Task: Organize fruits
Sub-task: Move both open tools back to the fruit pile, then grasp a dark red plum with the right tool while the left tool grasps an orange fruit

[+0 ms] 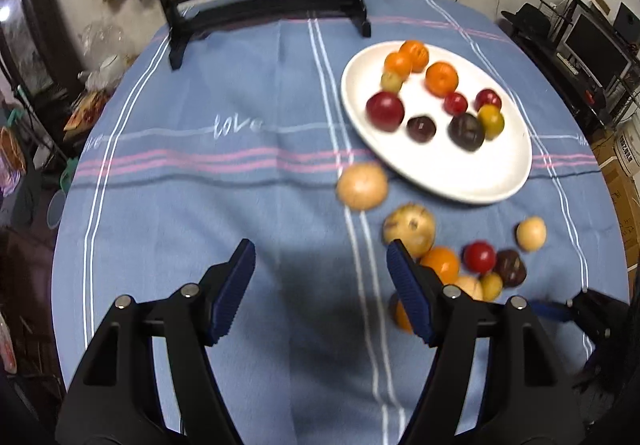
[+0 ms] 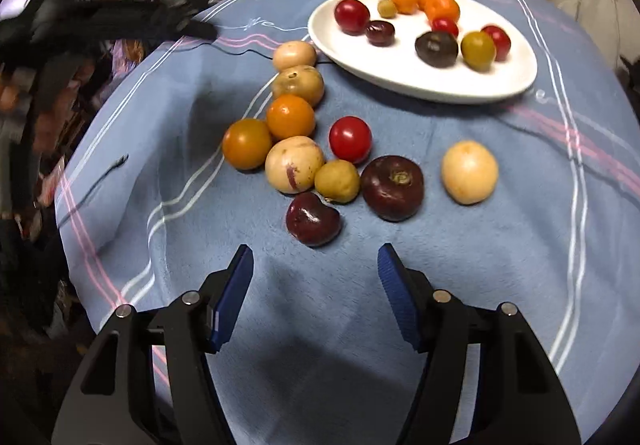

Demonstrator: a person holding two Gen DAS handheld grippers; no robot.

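While jaws gape, bare cloth (image 2: 480, 265) below, plate (image 2: 516, 73) beyond

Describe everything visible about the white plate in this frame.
The white oval plate looks like glossy ceramic, shallow with a raised rim. It lies flat on the blue striped tablecloth, at the far side from both grippers. It holds ten small fruits: orange, red, dark purple and yellow-green. A tan round fruit lies close by its rim.
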